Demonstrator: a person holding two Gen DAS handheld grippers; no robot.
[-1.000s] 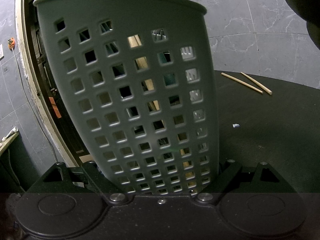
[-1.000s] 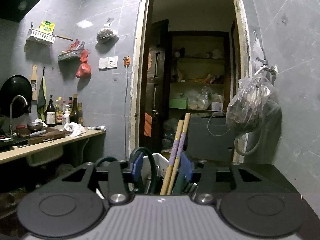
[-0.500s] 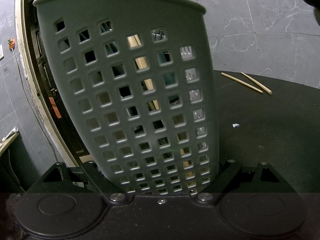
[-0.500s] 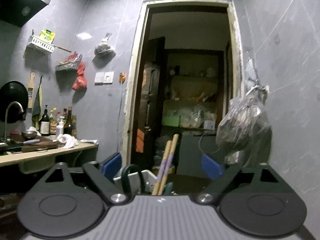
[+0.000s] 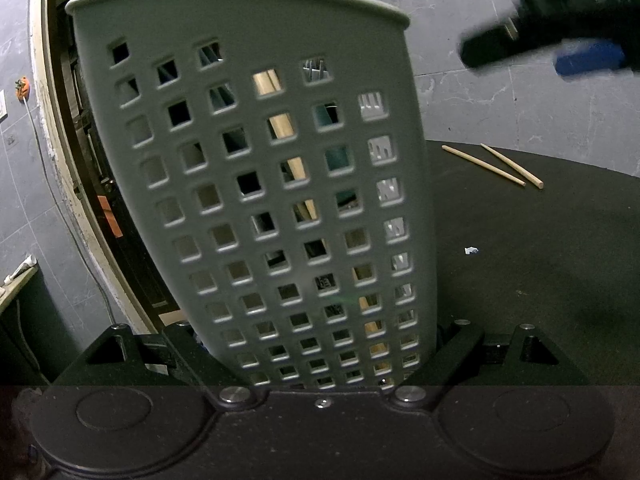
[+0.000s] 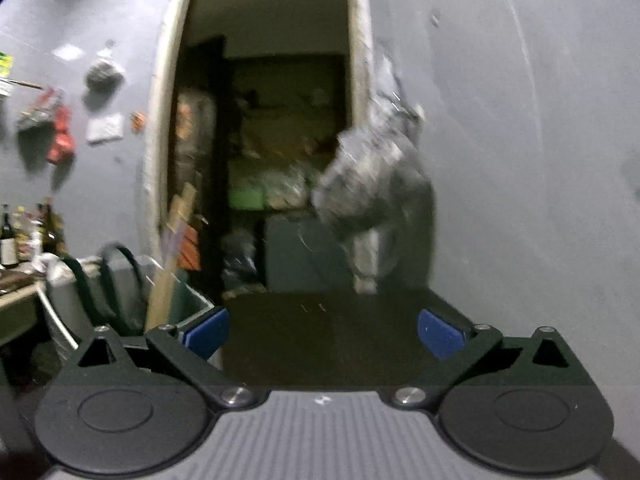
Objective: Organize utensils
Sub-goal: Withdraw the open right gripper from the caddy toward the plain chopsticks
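Note:
A grey perforated utensil holder [image 5: 260,200] fills the left wrist view, and my left gripper [image 5: 320,344] is shut on its lower part. Wooden chopsticks, teal handles and metal show through its holes. Two loose chopsticks [image 5: 486,167] lie on the black table [image 5: 540,280] at the far right. My right gripper [image 6: 324,332] hangs over the table, its jaws opening wide with nothing between the blue pads [image 6: 440,338]. To its left stands the holder [image 6: 64,300], with chopsticks [image 6: 168,264] and dark scissor loops [image 6: 120,280] sticking out. The right gripper [image 5: 560,48] also shows blurred above the table.
Behind the table is an open doorway [image 6: 272,160] into a cluttered storeroom. A full plastic bag [image 6: 368,184] hangs on the grey tiled wall to the right of it. A counter with bottles [image 6: 12,240] runs along the far left. A small white scrap [image 5: 471,250] lies on the table.
The right gripper opened off the chopsticks, which stay standing in the holder, and swung right and down; the holder now sits at its view's left. The left gripper and holder held still.

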